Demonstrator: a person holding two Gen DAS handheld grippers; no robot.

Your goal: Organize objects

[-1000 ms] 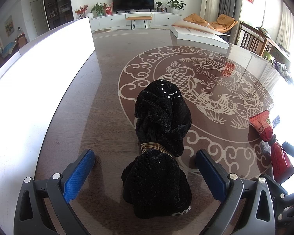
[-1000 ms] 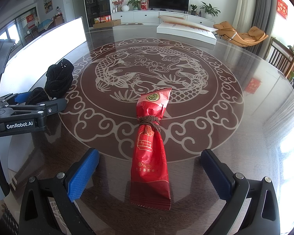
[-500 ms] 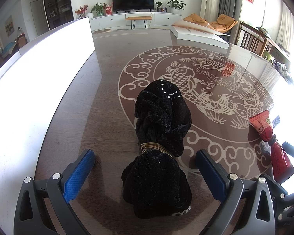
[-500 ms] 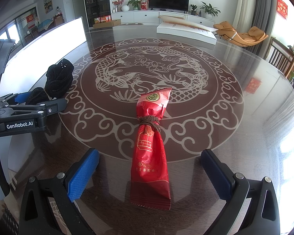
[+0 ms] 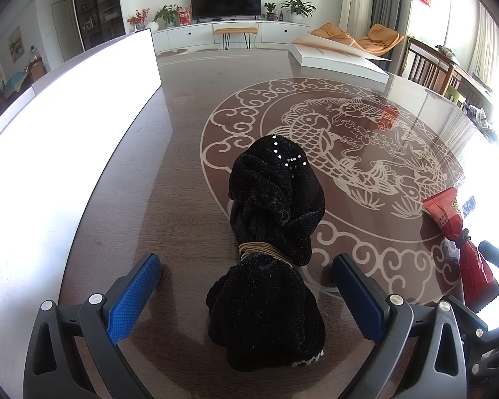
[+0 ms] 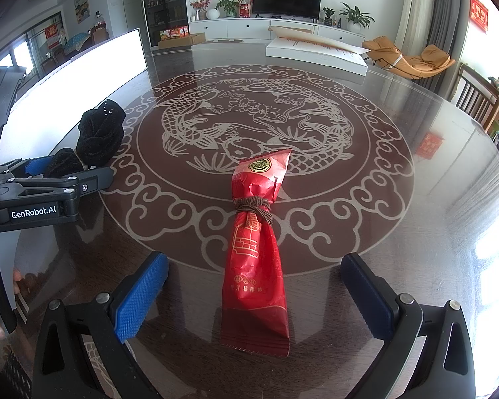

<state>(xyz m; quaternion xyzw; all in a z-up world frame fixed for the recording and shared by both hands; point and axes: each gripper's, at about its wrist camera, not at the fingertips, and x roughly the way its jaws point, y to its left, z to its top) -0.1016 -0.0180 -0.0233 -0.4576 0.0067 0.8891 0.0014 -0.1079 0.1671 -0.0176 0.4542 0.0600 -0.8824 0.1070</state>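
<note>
Left tool (image 5: 246,286) (agape) astride black bundle (image 5: 272,229)

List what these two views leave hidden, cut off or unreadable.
- Red packet: its printed gold text is too small to read in the right wrist view; in the left wrist view the right claw's frame cuts off its near end.
- Black cloth bundle: contents hidden by the fabric; in the right wrist view the left claw covers its near half.
- White panel: overexposed in both views, surface detail lost.
</note>
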